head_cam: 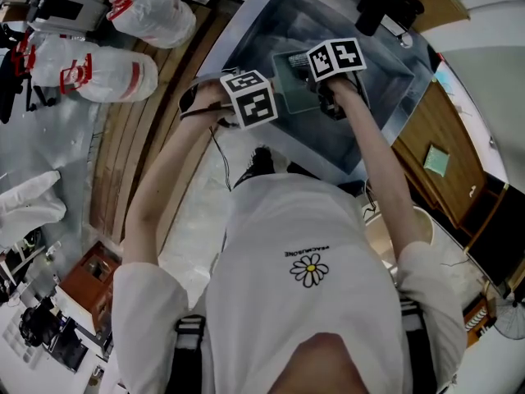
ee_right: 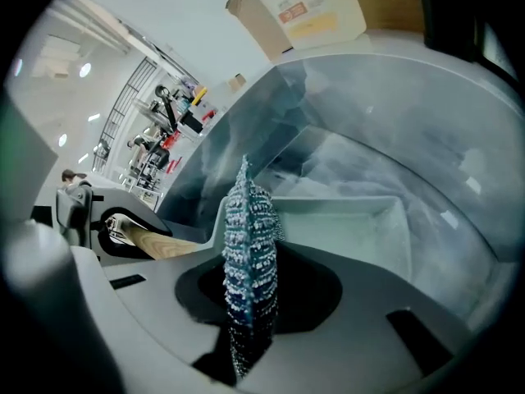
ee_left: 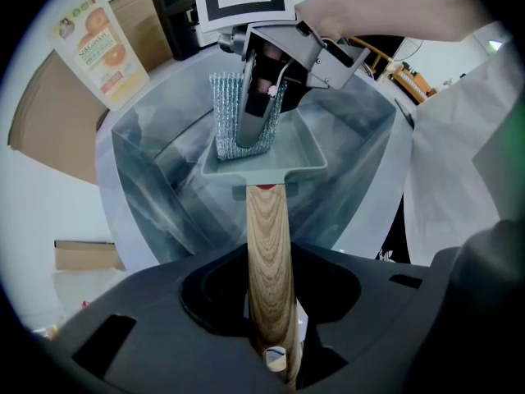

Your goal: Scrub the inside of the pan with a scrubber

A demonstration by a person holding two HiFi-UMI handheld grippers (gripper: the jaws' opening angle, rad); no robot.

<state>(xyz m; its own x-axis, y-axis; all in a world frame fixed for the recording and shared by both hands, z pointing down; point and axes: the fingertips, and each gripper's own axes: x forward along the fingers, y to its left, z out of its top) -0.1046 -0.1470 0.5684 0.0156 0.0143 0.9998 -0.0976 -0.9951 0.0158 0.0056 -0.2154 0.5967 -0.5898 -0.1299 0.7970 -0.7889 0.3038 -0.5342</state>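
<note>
A pale green square pan [ee_left: 283, 156] with a wooden handle [ee_left: 269, 245] hangs over the steel sink [ee_left: 148, 150]. My left gripper [ee_left: 274, 318] is shut on that handle. My right gripper [ee_left: 271, 60] reaches down into the pan, shut on a silvery mesh scrubber [ee_left: 238, 117] that stands on edge against the pan's inside near its far left wall. In the right gripper view the scrubber [ee_right: 248, 245] sticks up between the jaws of the right gripper [ee_right: 246, 310], with the pan [ee_right: 361, 220] just beyond and the handle [ee_right: 160, 243] at left. From the head view both marker cubes, left gripper [head_cam: 250, 97] and right gripper [head_cam: 336, 58], hover over the sink [head_cam: 246, 31].
A carton printed with oranges [ee_left: 90, 43] leans behind the sink, beside a black fixture [ee_left: 176, 15]. A wooden counter [head_cam: 443, 130] with a green pad [head_cam: 436, 160] runs right of the sink. Tied plastic bags [head_cam: 148, 11] lie on the floor at left.
</note>
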